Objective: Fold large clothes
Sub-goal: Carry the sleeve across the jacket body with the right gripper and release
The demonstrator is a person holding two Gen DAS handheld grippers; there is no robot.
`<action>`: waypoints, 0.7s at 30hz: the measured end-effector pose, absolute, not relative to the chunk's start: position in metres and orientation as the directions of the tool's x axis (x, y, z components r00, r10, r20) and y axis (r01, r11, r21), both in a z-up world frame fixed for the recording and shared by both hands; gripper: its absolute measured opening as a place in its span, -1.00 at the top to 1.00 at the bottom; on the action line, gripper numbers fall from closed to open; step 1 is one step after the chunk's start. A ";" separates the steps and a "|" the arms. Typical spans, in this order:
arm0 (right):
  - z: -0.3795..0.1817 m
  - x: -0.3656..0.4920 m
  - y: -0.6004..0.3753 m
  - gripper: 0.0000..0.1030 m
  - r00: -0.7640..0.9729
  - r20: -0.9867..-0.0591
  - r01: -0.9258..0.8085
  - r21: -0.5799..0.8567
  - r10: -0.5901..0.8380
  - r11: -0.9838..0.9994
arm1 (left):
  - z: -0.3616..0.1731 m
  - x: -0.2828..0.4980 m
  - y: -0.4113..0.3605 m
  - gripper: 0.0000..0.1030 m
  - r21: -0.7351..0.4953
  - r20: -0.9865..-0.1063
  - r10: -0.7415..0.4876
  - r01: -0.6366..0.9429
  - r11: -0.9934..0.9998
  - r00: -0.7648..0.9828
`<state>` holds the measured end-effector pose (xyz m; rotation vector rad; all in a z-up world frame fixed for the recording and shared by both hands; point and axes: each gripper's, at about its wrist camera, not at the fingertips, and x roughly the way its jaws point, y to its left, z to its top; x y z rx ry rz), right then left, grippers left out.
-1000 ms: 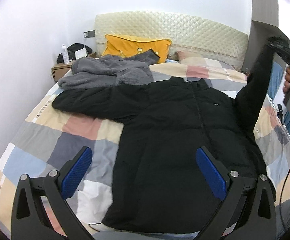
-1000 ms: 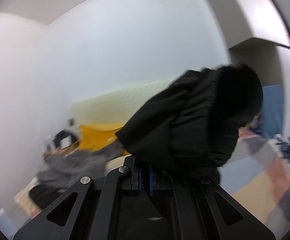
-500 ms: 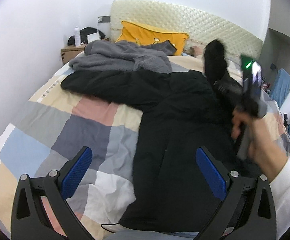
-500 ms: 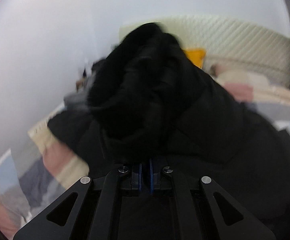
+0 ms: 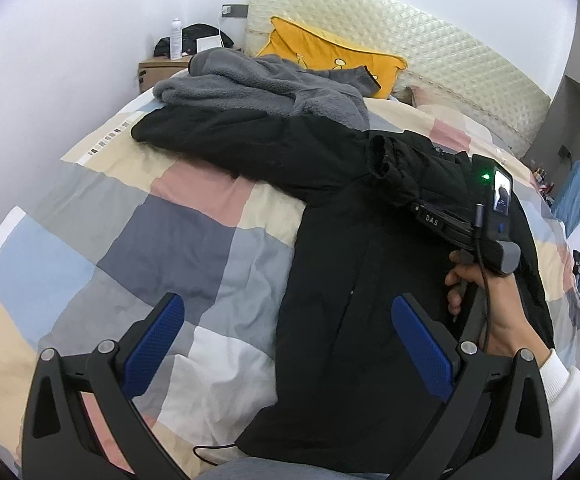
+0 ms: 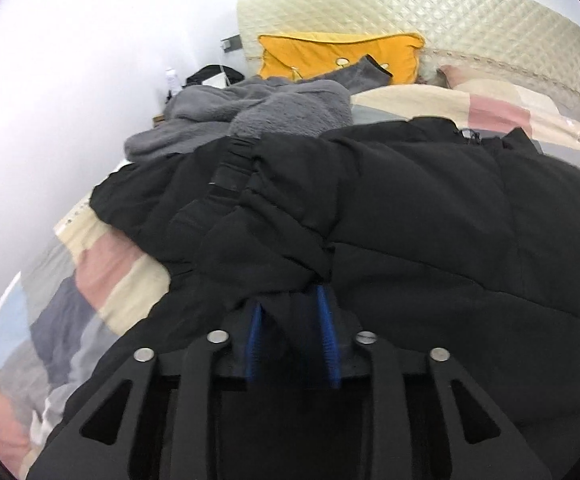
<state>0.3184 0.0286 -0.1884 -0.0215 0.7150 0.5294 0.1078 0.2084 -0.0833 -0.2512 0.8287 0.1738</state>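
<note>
A black padded jacket lies face up on the patchwork quilt, one sleeve stretched out to the left. The other sleeve is folded across the chest, cuff pointing towards the grey fleece. My right gripper, held by a hand, rests low over the jacket; its jaws are opening, and a fold of that sleeve still hangs loosely between the blue pads. My left gripper stands wide open above the jacket's lower left edge, holding nothing.
A grey fleece garment is heaped beyond the jacket, with a yellow pillow and a quilted headboard behind it. A nightstand with a bottle stands at the back left. A thin cable lies at the near edge.
The right gripper swung down from high on the right, carrying the sleeve across onto the jacket's chest, and its pads have parted. The left gripper sank slightly and stayed open.
</note>
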 end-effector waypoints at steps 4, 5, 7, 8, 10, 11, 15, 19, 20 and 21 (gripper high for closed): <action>-0.166 0.298 0.023 -0.11 0.646 -0.580 -0.510 0.156 0.497 0.846 | -0.073 0.109 0.196 -1.00 -0.157 -0.731 0.047 -0.234 0.959 0.681; -0.158 0.292 0.017 -0.11 0.654 -0.560 -0.523 0.152 0.509 0.839 | -0.069 0.110 0.192 -1.00 -0.155 -0.726 0.047 -0.229 0.961 0.686; -0.143 0.281 0.008 -0.11 0.671 -0.531 -0.538 0.131 0.517 0.833 | -0.060 0.112 0.181 -1.00 -0.155 -0.711 0.039 -0.210 0.965 0.702; -0.134 0.275 0.001 -0.11 0.688 -0.517 -0.537 0.108 0.509 0.837 | -0.055 0.114 0.175 -1.00 -0.155 -0.703 0.034 -0.200 0.968 0.711; -0.120 0.268 -0.013 -0.11 0.717 -0.499 -0.526 0.069 0.486 0.847 | -0.046 0.120 0.163 -1.00 -0.158 -0.687 0.022 -0.178 0.971 0.727; -0.113 0.264 -0.024 -0.11 0.732 -0.488 -0.517 0.056 0.475 0.854 | -0.041 0.125 0.156 -1.00 -0.160 -0.677 0.014 -0.166 0.973 0.736; -0.095 0.258 -0.077 -0.11 0.773 -0.460 -0.458 0.073 0.438 0.886 | -0.020 0.151 0.129 -1.00 -0.171 -0.635 -0.021 -0.113 0.979 0.773; -0.091 0.259 -0.139 -0.11 0.821 -0.451 -0.357 0.069 0.349 0.931 | -0.009 0.191 0.106 -1.00 -0.153 -0.594 -0.032 -0.074 0.985 0.803; -0.093 0.261 -0.153 -0.11 0.826 -0.456 -0.336 0.077 0.333 0.939 | -0.011 0.203 0.100 -1.00 -0.144 -0.580 -0.039 -0.056 0.988 0.814; -0.097 0.262 -0.169 -0.11 0.828 -0.462 -0.311 0.090 0.317 0.946 | -0.019 0.221 0.095 -1.00 -0.122 -0.588 -0.028 -0.054 0.991 0.809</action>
